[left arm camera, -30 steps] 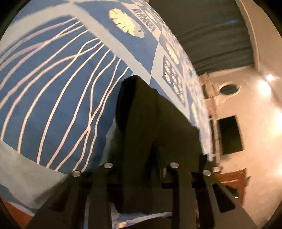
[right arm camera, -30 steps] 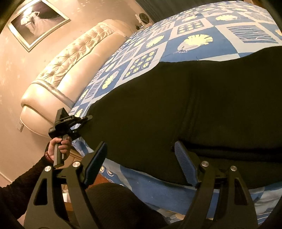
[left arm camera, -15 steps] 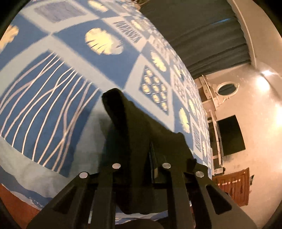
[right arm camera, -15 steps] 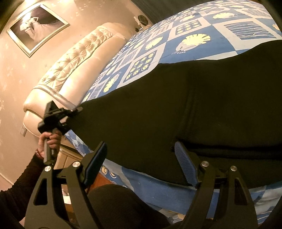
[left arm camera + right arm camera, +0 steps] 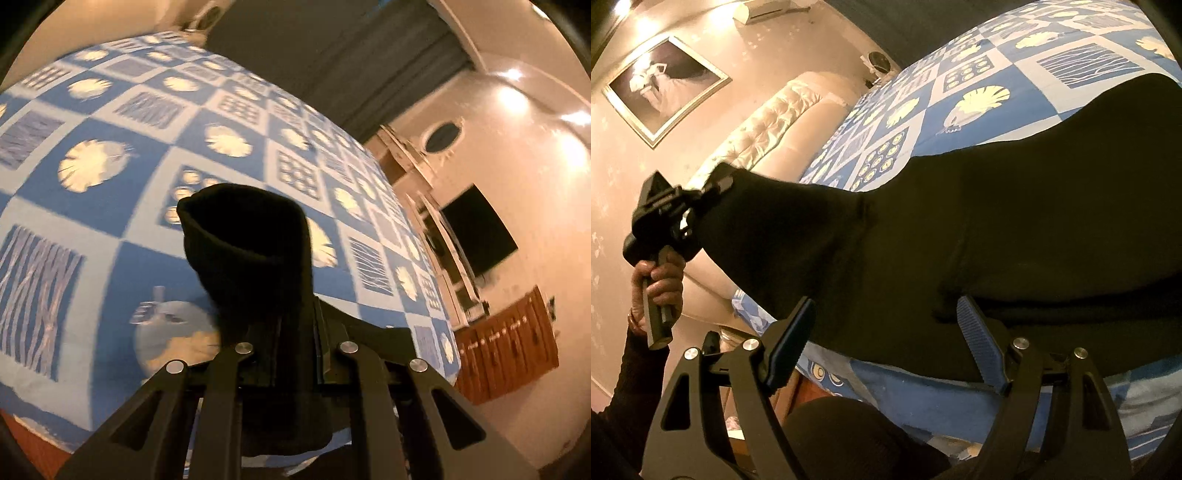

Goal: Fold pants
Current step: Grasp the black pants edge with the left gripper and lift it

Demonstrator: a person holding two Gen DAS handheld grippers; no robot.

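Black pants (image 5: 1015, 229) lie across a blue and white patterned bedspread (image 5: 979, 92). My left gripper (image 5: 291, 325) is shut on one leg end of the pants (image 5: 251, 251), which stands up above the fingers as a dark roll. In the right wrist view the left gripper (image 5: 713, 188) holds that end lifted off the bed at the left. My right gripper (image 5: 882, 325) is open and empty at the near edge of the pants, its blue pad (image 5: 979, 343) against the cloth's edge.
A cream tufted headboard (image 5: 768, 125) stands at the far left, with a framed picture (image 5: 665, 88) on the wall above. A dark curtain (image 5: 332, 62), a wall television (image 5: 476, 236) and a wooden cabinet (image 5: 509, 350) stand beyond the bed.
My left gripper has risen with the pants end, lifting it off the bedspread and up toward the headboard side. My right gripper has stayed open in place.
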